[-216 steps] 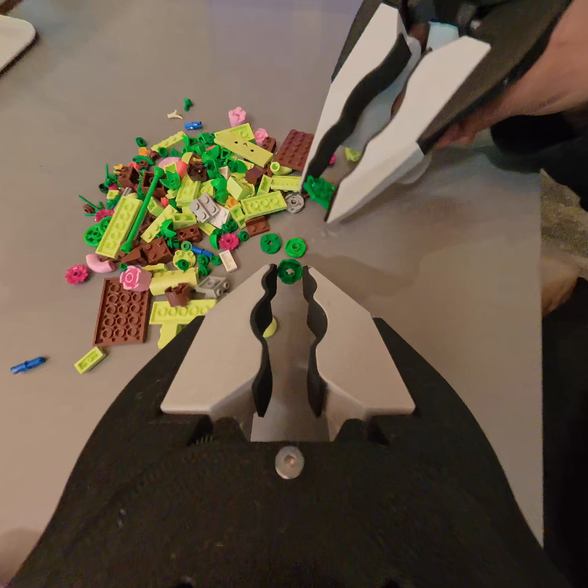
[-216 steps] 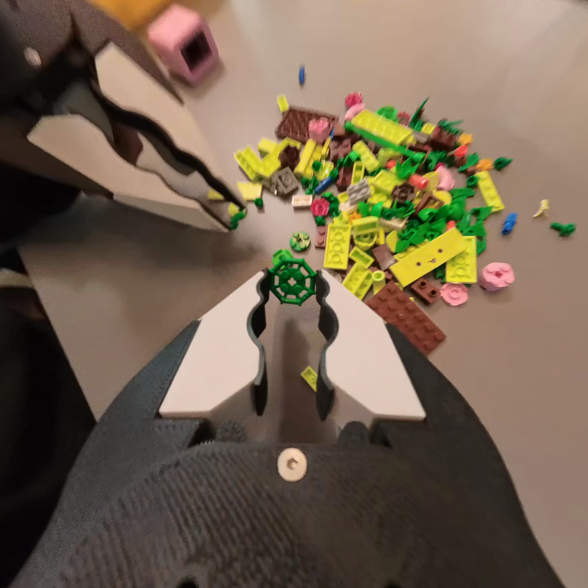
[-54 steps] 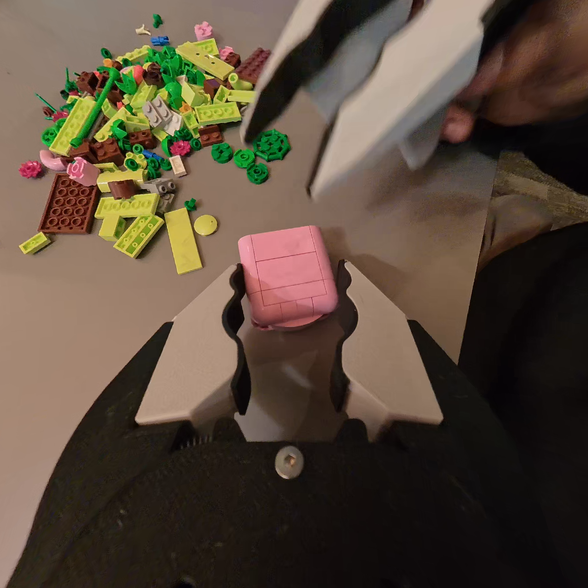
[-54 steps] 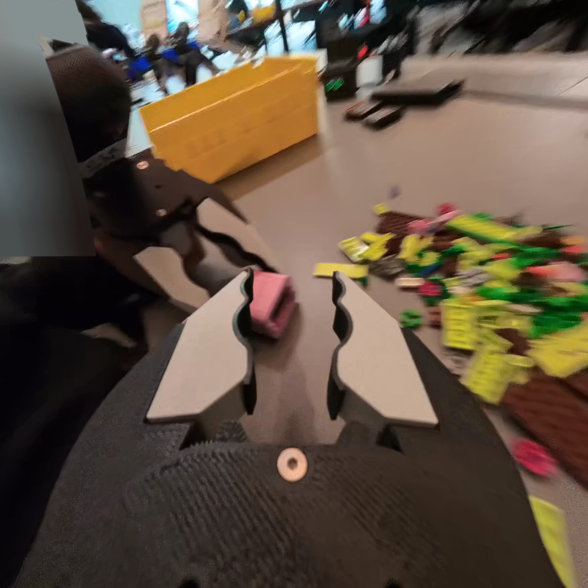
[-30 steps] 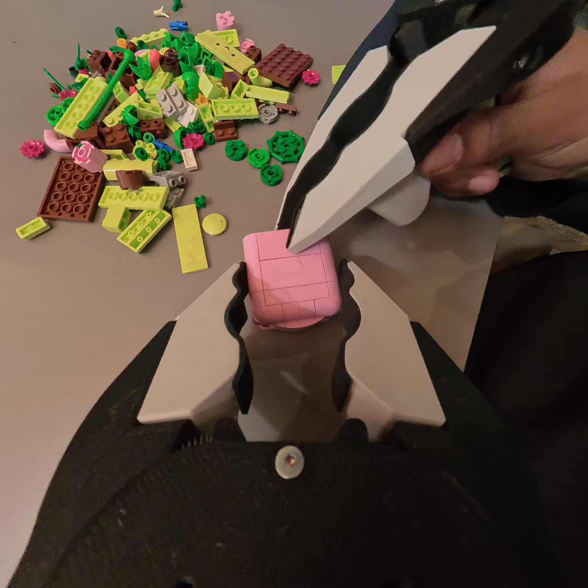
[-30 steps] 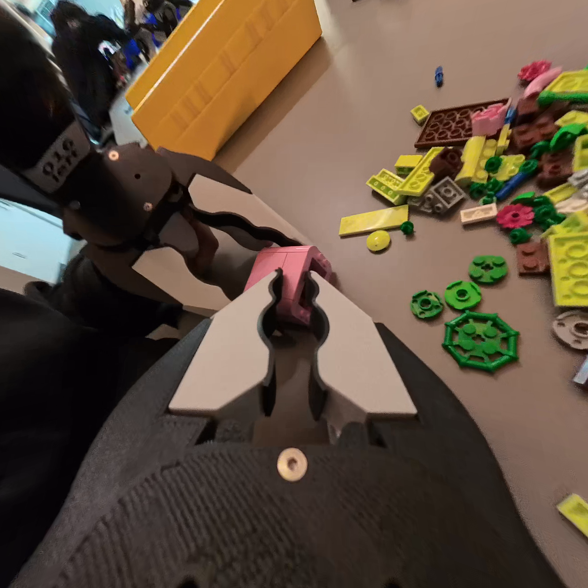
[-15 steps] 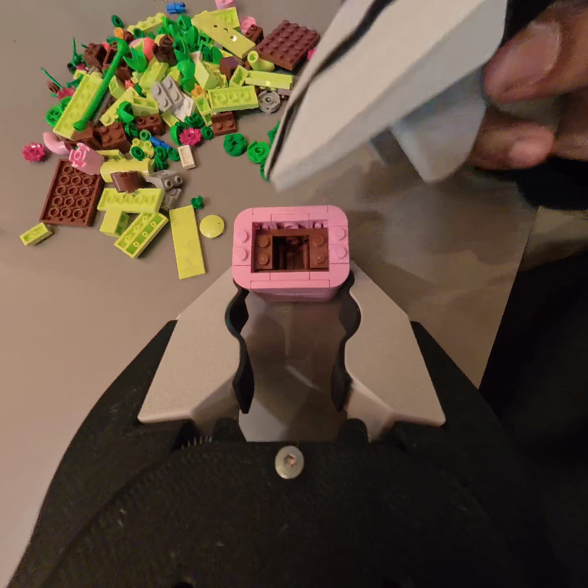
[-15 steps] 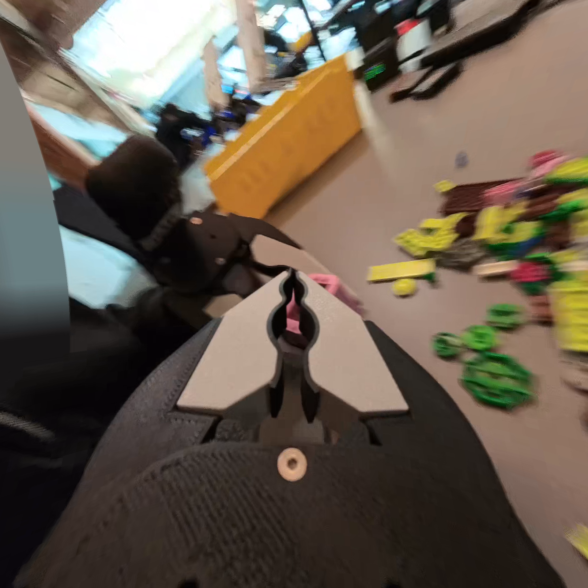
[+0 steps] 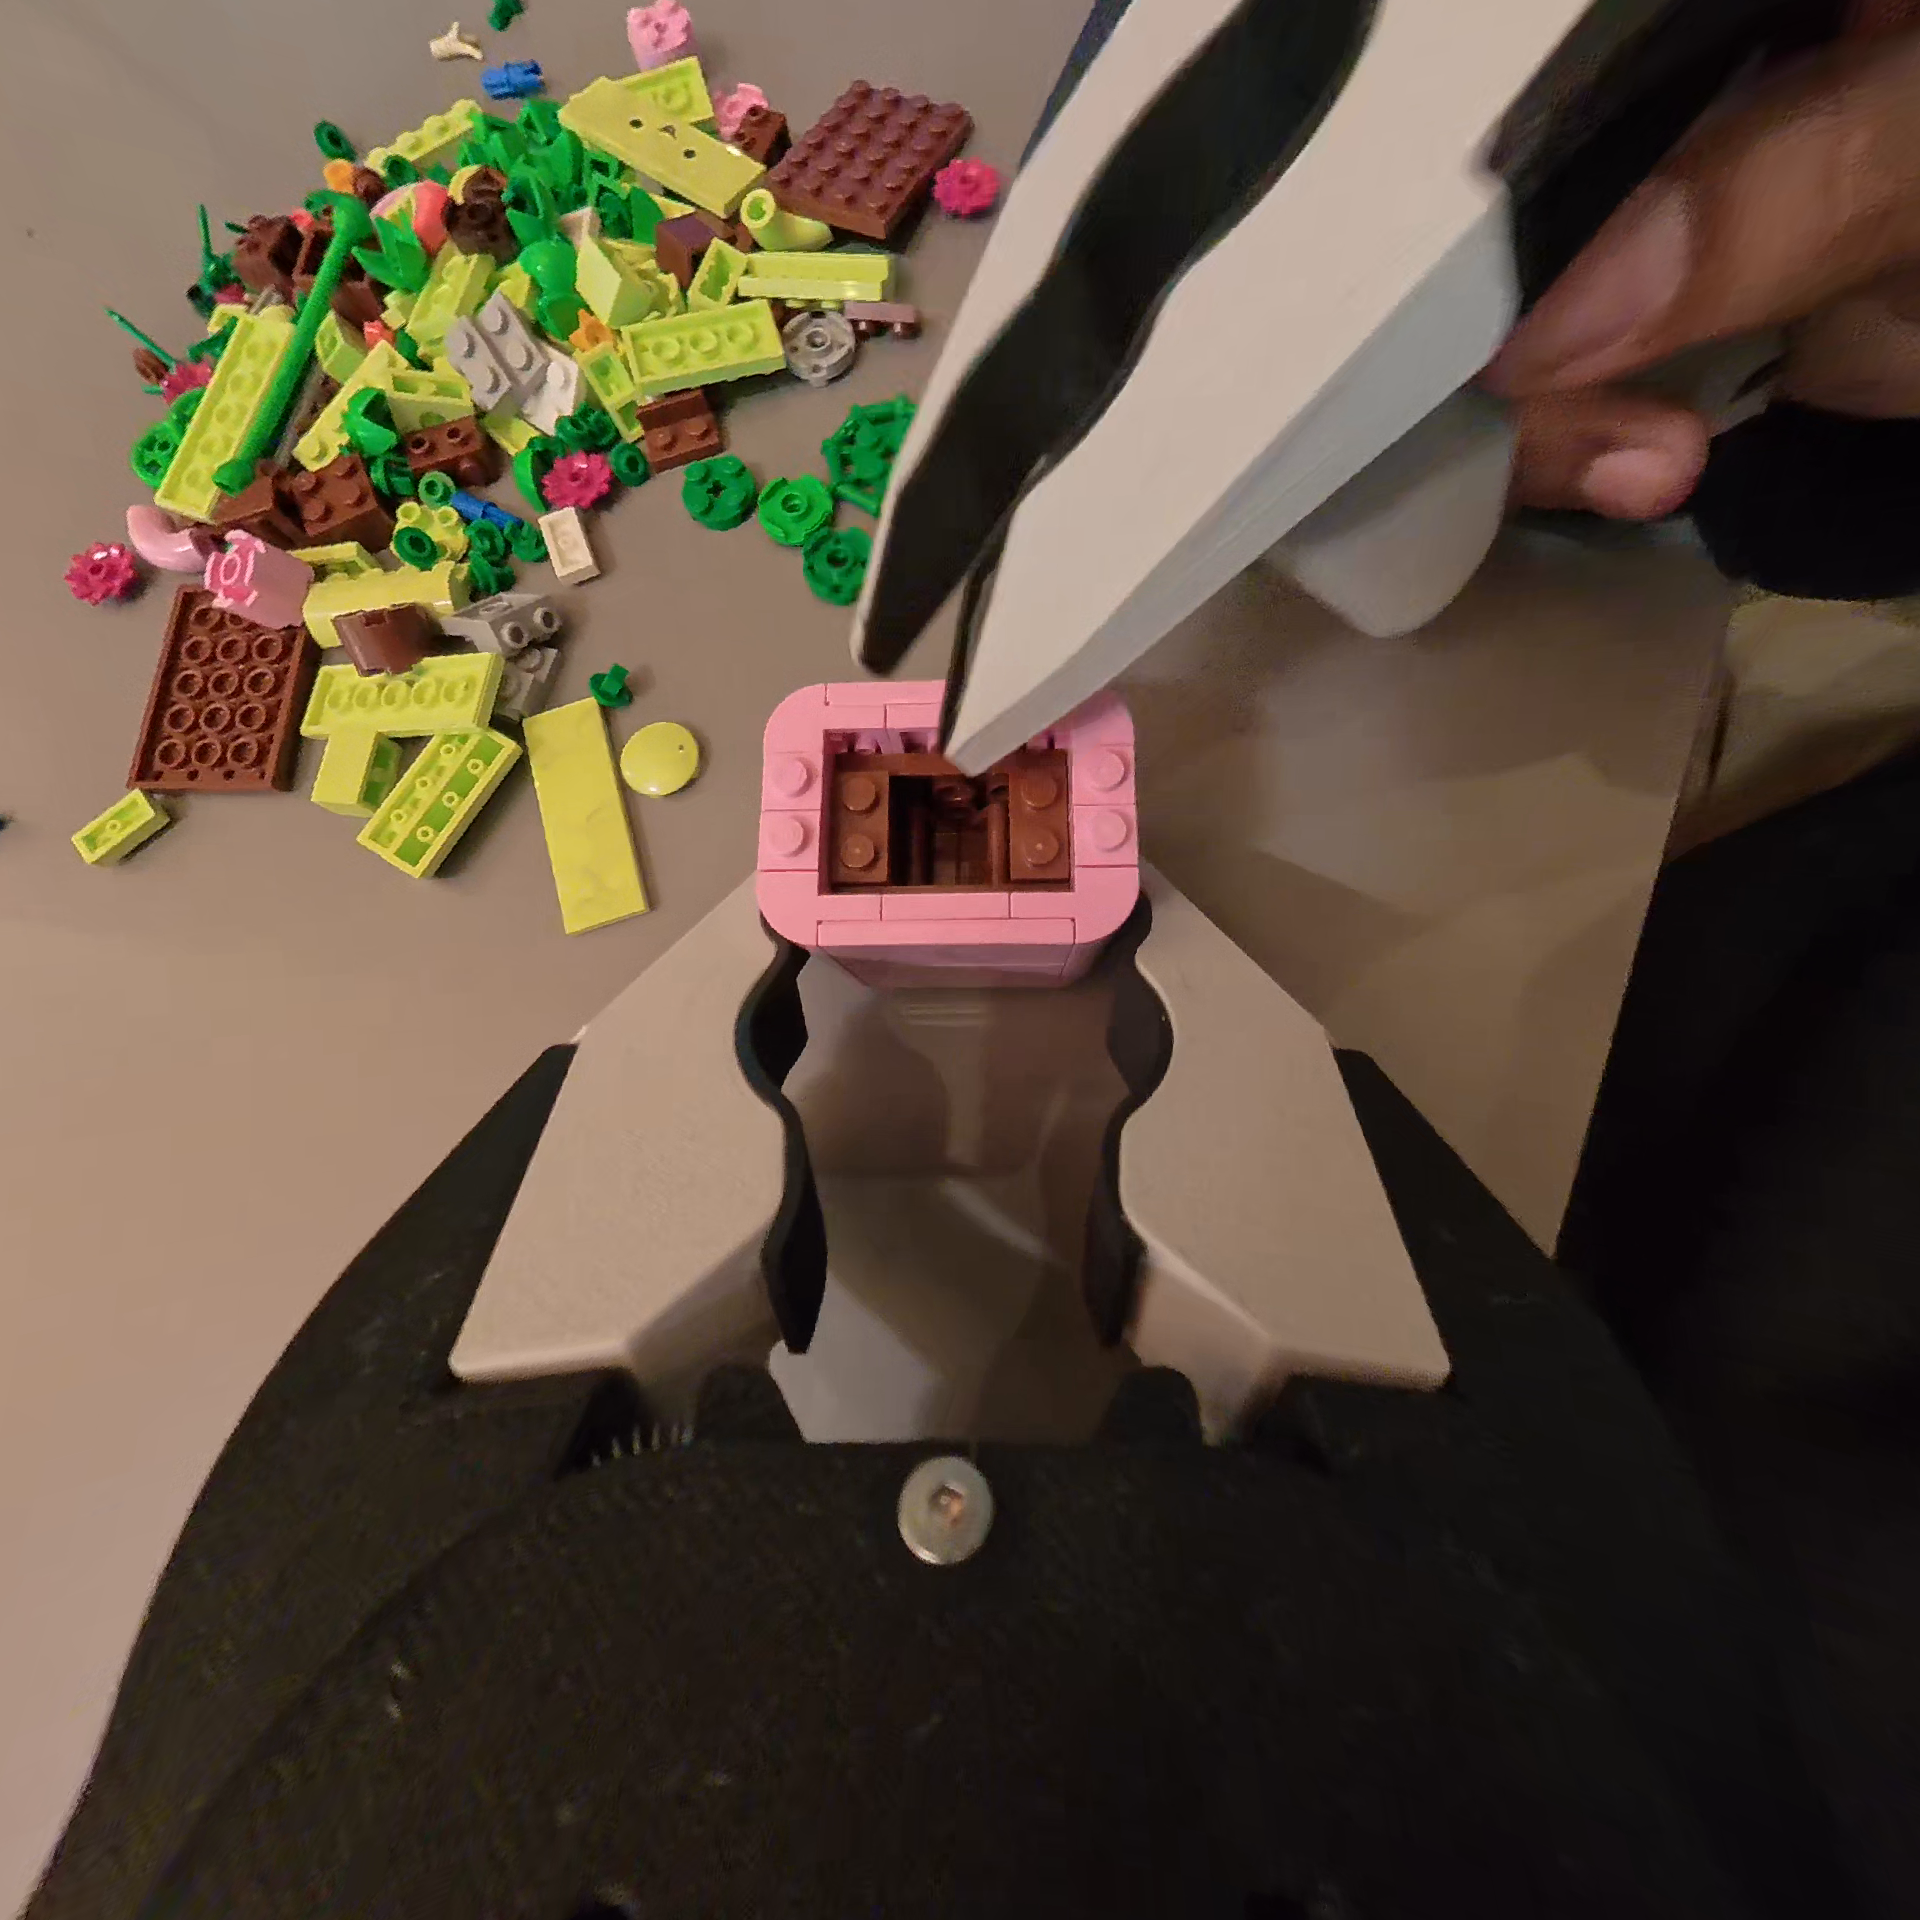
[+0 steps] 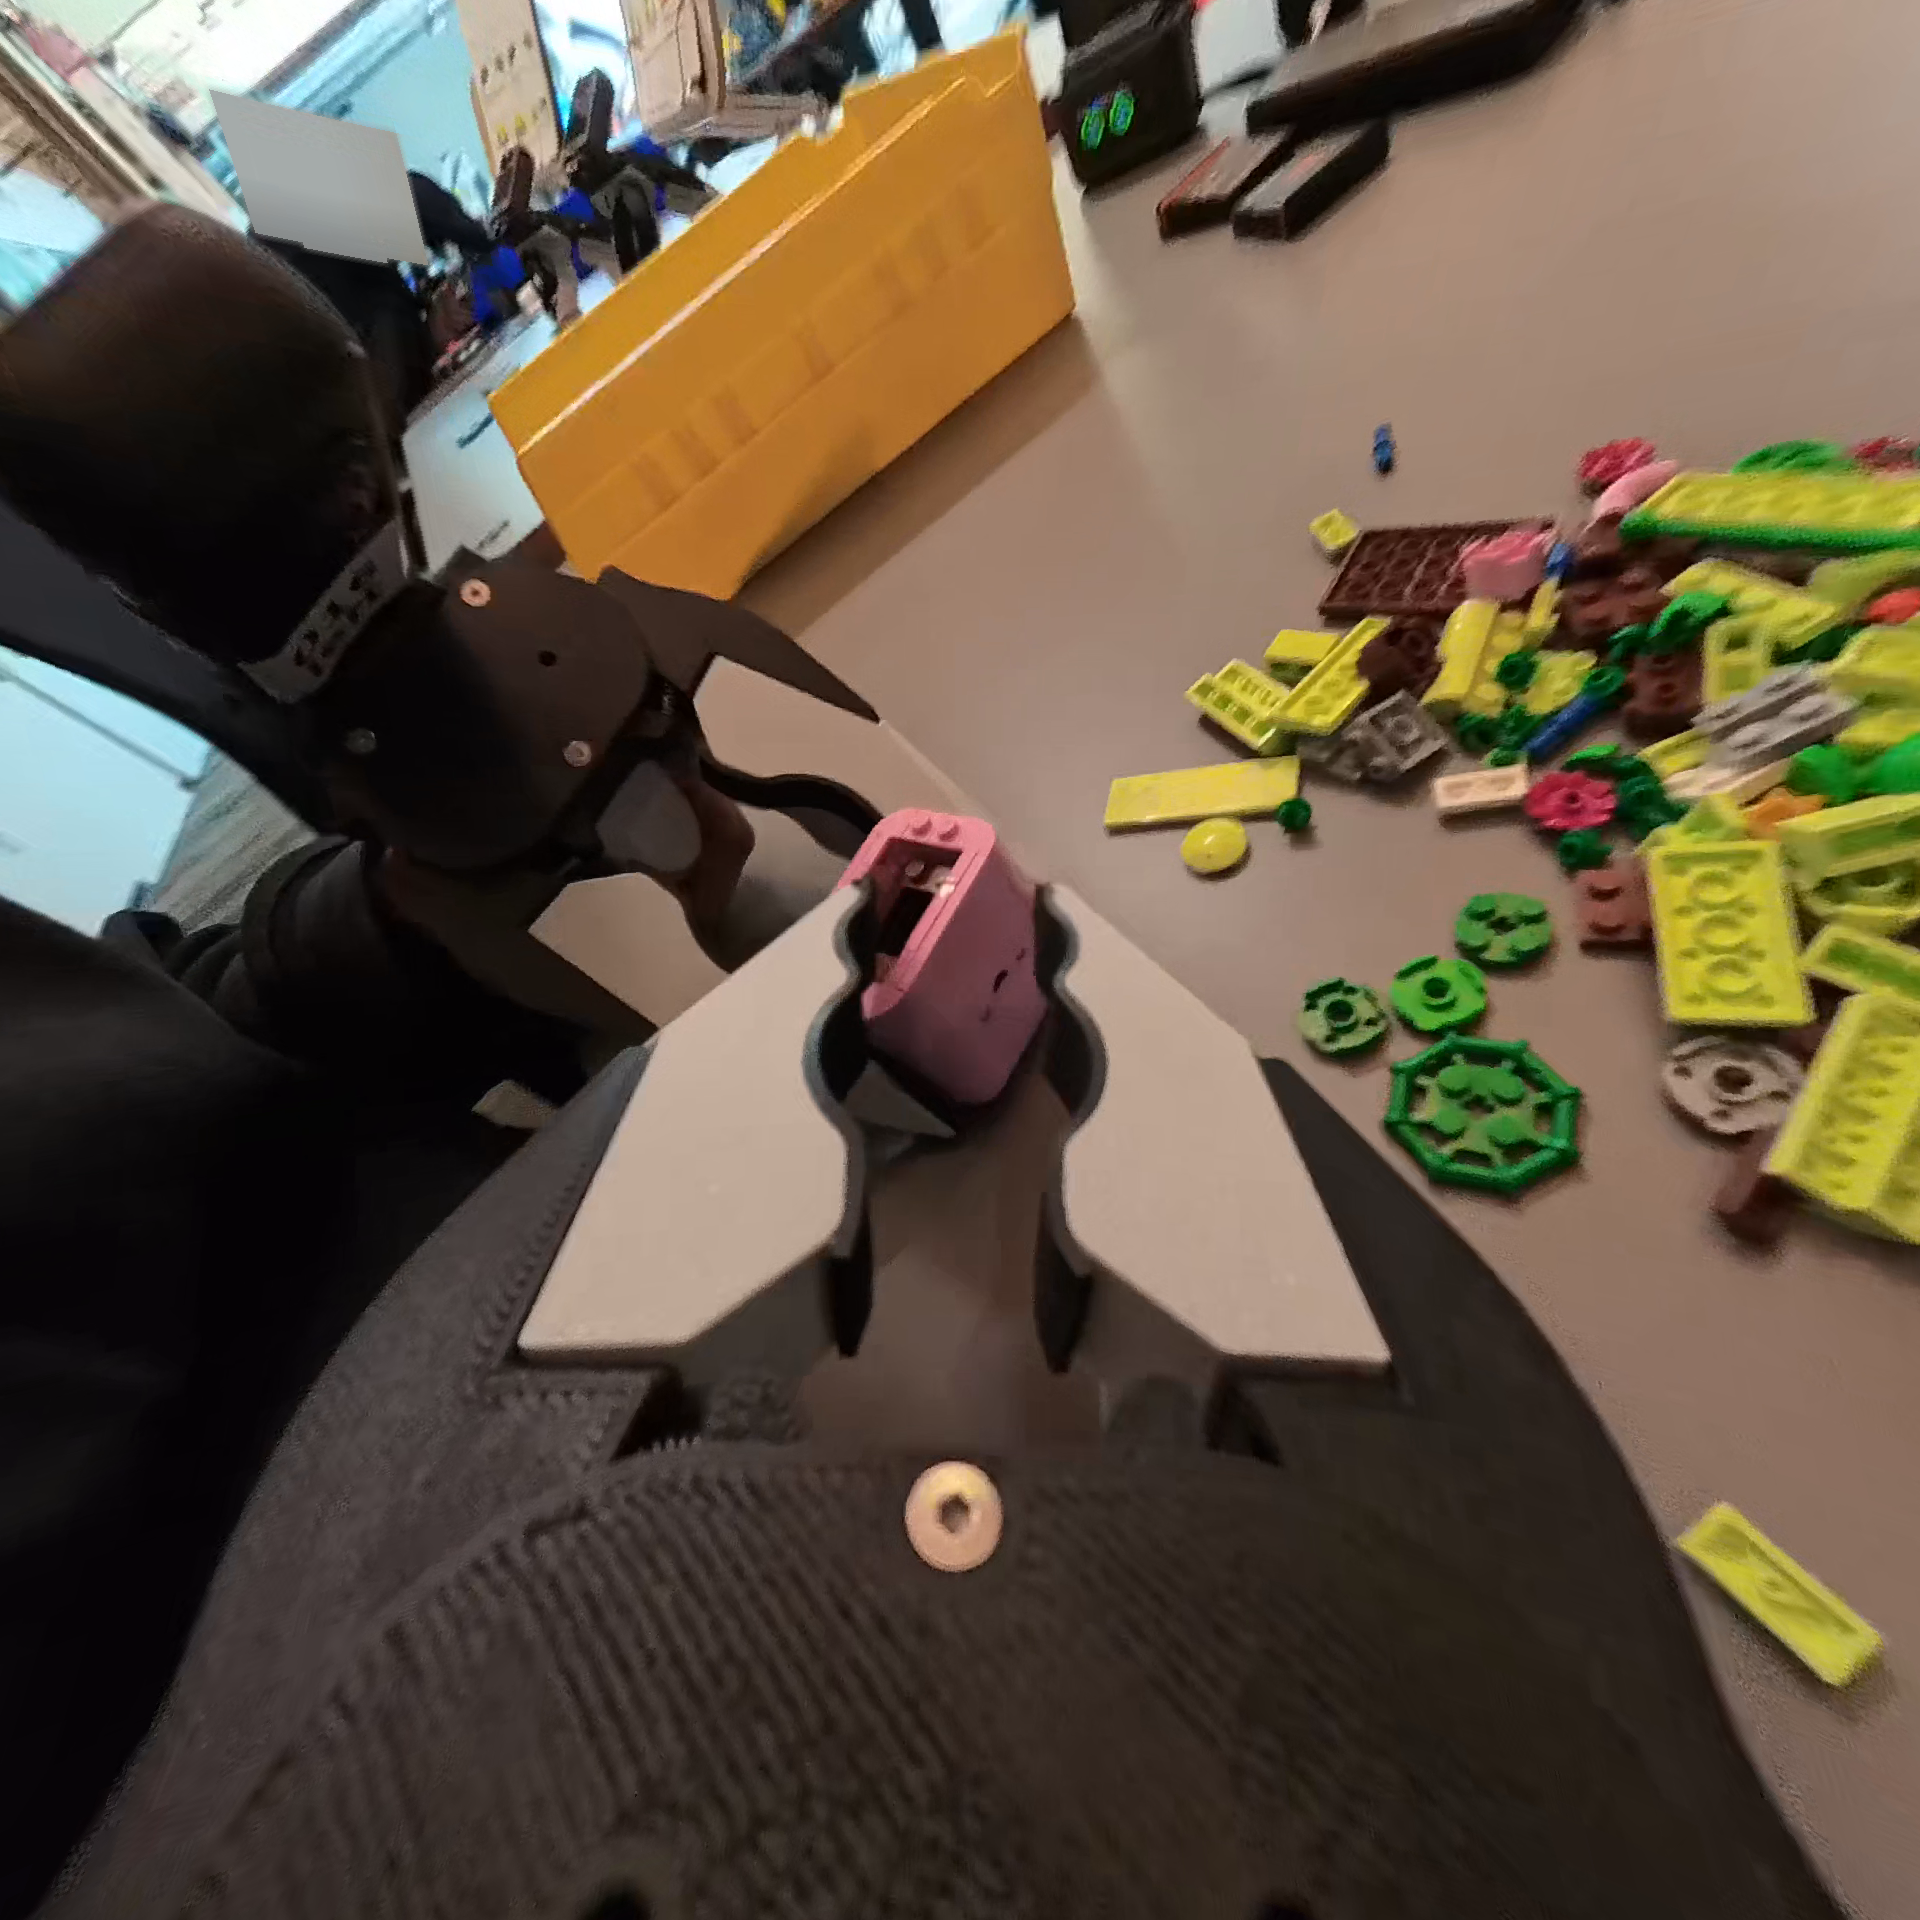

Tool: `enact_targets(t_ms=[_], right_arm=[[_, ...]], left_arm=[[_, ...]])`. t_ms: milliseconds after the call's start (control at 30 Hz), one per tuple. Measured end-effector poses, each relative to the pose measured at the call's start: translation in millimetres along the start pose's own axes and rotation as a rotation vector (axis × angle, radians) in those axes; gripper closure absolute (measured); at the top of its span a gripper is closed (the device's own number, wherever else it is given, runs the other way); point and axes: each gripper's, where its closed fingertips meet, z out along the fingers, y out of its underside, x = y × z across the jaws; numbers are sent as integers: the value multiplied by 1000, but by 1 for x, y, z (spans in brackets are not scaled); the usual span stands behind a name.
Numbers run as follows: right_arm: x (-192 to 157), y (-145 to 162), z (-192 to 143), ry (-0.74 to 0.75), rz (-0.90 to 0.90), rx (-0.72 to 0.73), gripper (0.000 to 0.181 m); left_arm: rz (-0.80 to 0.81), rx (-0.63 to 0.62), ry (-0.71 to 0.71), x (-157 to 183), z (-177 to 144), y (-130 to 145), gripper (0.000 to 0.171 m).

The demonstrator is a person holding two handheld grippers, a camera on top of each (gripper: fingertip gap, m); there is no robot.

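Note:
A pink brick-built pot (image 9: 945, 925) with a brown inside stands between my left fingers, its open top facing the left wrist camera. My left gripper (image 9: 945, 940) is shut on its two side walls, just above the grey table (image 9: 260, 1091). My right gripper (image 9: 920, 696) comes down from the upper right with its jaws partly apart. One tip is inside the opening at the far rim, the other outside that wall. In the right wrist view the pot (image 10: 956, 987) sits between the right gripper (image 10: 945, 914) tips, and the left gripper (image 10: 831, 790) shows behind it.
A pile of loose lime, green, brown and pink bricks (image 9: 468, 364) lies at the far left, also in the right wrist view (image 10: 1662, 779). A green web-shaped disc (image 10: 1486, 1117) lies nearest. A yellow bin (image 10: 810, 343) stands behind. The table edge (image 9: 1662, 831) runs on the right. Tip to tip, the grippers are about 5 cm apart. The green web-shaped disc (image 10: 1486, 1117) lies around 9 cm away from my right fingertips.
The right gripper, shut and raised half a second ago, has opened and dropped onto the pot's far rim. The left gripper still holds the pot, which was turned opening-up a second ago.

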Motion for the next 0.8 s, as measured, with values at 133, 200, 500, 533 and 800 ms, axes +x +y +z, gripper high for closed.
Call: enact_targets(t_ms=[133, 200, 500, 533, 800], right_arm=[[-3, 9, 4, -22, 28, -47, 170], [-6, 9, 5, -32, 18, -53, 172], [-1, -2, -6, -63, 118, 45, 165], [1, -2, -7, -60, 128, 46, 163], [-1, 6, -2, -49, 71, -34, 168]], left_arm=[[2, 9, 11, 1, 0, -2, 83], [9, 63, 20, 3, -3, -11, 91], [7, 86, 68, 10, -3, -16, 108], [9, 86, 70, 10, -3, -16, 107], [18, 86, 79, 12, -3, -16, 108]])
